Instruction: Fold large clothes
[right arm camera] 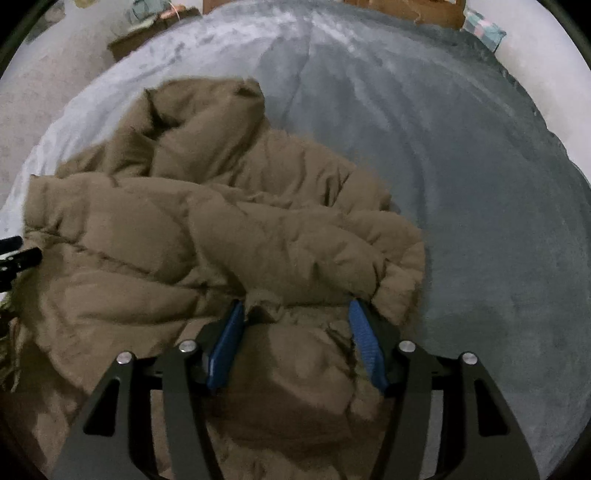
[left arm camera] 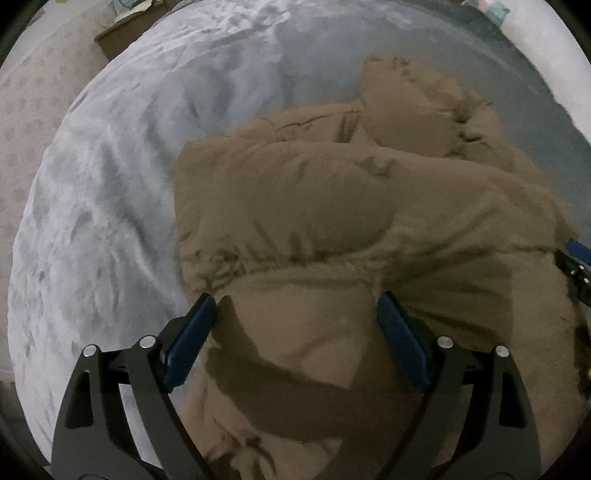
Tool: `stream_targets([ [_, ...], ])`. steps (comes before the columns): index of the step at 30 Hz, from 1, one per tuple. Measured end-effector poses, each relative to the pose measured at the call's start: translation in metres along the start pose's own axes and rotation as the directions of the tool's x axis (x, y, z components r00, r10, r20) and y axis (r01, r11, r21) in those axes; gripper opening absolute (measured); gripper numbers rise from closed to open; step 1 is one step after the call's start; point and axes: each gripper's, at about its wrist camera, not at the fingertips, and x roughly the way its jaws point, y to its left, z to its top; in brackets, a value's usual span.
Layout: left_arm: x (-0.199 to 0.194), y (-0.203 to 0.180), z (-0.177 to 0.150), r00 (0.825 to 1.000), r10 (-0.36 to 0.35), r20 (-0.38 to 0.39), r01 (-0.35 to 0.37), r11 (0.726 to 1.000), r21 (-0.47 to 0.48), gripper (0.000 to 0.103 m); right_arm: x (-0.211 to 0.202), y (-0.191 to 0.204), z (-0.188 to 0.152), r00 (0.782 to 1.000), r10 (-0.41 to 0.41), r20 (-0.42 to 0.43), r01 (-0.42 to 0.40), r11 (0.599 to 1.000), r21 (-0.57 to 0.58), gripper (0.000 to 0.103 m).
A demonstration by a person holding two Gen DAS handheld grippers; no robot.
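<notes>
A large brown puffer jacket (left arm camera: 332,206) lies crumpled on a grey-blue bed cover (left arm camera: 110,192). It also fills the left and middle of the right wrist view (right arm camera: 207,229). My left gripper (left arm camera: 297,306) is open, its blue-padded fingers spread wide over the jacket's near part, close to its left edge. My right gripper (right arm camera: 295,314) is open too, fingers straddling a raised fold of the jacket near its right edge. The right gripper's tip shows at the right rim of the left wrist view (left arm camera: 576,266). The left gripper's tip shows at the left rim of the right wrist view (right arm camera: 18,254).
The bed cover (right arm camera: 461,184) spreads wide to the right of the jacket. A patterned floor (left arm camera: 33,103) lies beyond the bed's left edge. Brown furniture (right arm camera: 406,11) and clutter stand past the far edge.
</notes>
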Motion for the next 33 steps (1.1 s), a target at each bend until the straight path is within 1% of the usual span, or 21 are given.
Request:
stream_targets([
  [3, -0.024, -0.007, -0.008, 0.999, -0.035, 0.038, 0.034, 0.999, 0.025, 0.089, -0.029, -0.003, -0.009, 0.997, 0.041, 0.063, -0.042, 0.999, 0.011, 0.061],
  [5, -0.039, -0.011, -0.015, 0.995, -0.078, 0.058, 0.076, 0.996, 0.039, 0.089, -0.046, -0.007, -0.018, 0.994, 0.071, 0.087, -0.074, 0.997, 0.030, 0.066],
  [6, -0.042, -0.012, -0.018, 0.994, -0.090, 0.058, 0.087, 0.995, 0.043, 0.089, -0.049, -0.009, -0.021, 0.994, 0.072, 0.088, -0.075, 0.996, 0.036, 0.068],
  [8, -0.040, -0.013, -0.023, 0.995, -0.089, 0.048, 0.087, 0.995, 0.039, 0.089, -0.051, -0.011, -0.028, 0.995, 0.074, 0.064, -0.078, 0.995, 0.055, 0.068],
  [10, -0.031, -0.011, -0.031, 0.995, -0.092, 0.030, 0.091, 0.995, 0.035, 0.089, -0.046, -0.010, -0.034, 0.996, 0.078, 0.042, -0.081, 0.995, 0.061, 0.068],
  [12, -0.015, -0.012, -0.035, 0.997, -0.081, -0.006, 0.081, 0.996, 0.021, 0.089, -0.033, -0.005, -0.043, 0.998, 0.059, 0.008, -0.059, 0.997, 0.053, 0.068],
  [14, 0.000, -0.008, -0.035, 0.995, -0.089, -0.036, 0.089, 0.996, -0.001, 0.090, -0.023, -0.005, -0.050, 0.999, 0.046, -0.014, -0.045, 0.998, 0.052, 0.068],
  [17, 0.007, -0.010, -0.034, 0.995, -0.091, -0.046, 0.091, 0.996, -0.006, 0.091, -0.006, -0.004, -0.053, 0.998, 0.048, -0.043, -0.045, 0.997, 0.061, 0.068],
  [21, 0.013, -0.020, -0.027, 0.997, -0.057, -0.042, 0.058, 0.998, 0.020, 0.092, 0.013, -0.003, -0.053, 0.998, 0.038, -0.054, -0.035, 0.997, 0.062, 0.070],
  [23, 0.010, -0.024, -0.028, 0.999, -0.046, -0.016, 0.047, 0.998, 0.029, 0.092, 0.010, -0.002, -0.055, 0.999, 0.032, -0.029, -0.030, 0.997, 0.071, 0.070],
  [25, 0.005, -0.024, -0.036, 0.999, -0.038, 0.001, 0.038, 0.999, 0.025, 0.092, -0.003, -0.002, -0.061, 1.000, 0.024, 0.006, -0.024, 0.997, 0.071, 0.071],
  [27, -0.007, -0.027, -0.042, 0.999, -0.029, 0.028, 0.028, 0.999, 0.023, 0.092, -0.027, 0.000, -0.074, 0.996, 0.065, 0.059, -0.069, 0.995, 0.074, 0.071],
  [28, -0.019, -0.027, -0.051, 0.998, -0.014, 0.055, 0.012, 1.000, 0.029, 0.092, -0.043, 0.003, -0.081, 0.992, 0.078, 0.096, -0.084, 0.994, 0.064, 0.071],
  [29, -0.029, -0.028, -0.057, 0.997, -0.003, 0.080, 0.000, 0.999, 0.034, 0.092, -0.054, 0.005, -0.087, 0.989, 0.080, 0.126, -0.088, 0.995, 0.057, 0.073],
  [30, -0.035, -0.030, -0.063, 0.995, 0.004, 0.097, -0.007, 0.999, 0.037, 0.093, -0.071, 0.008, -0.096, 0.982, 0.082, 0.167, -0.092, 0.994, 0.052, 0.078],
  [31, -0.048, -0.033, -0.075, 0.991, 0.017, 0.129, -0.023, 0.999, 0.041, 0.096, -0.080, 0.009, -0.103, 0.979, 0.082, 0.189, -0.093, 0.994, 0.054, 0.084],
  [32, -0.053, -0.035, -0.081, 0.989, 0.024, 0.145, -0.030, 0.999, 0.040, 0.097, -0.095, 0.011, -0.116, 0.971, 0.083, 0.225, -0.100, 0.993, 0.062, 0.086],
  [33, -0.064, -0.037, -0.095, 0.983, 0.035, 0.179, -0.042, 0.999, 0.035, 0.098, -0.102, 0.012, -0.124, 0.967, 0.083, 0.242, -0.102, 0.992, 0.069, 0.087],
])
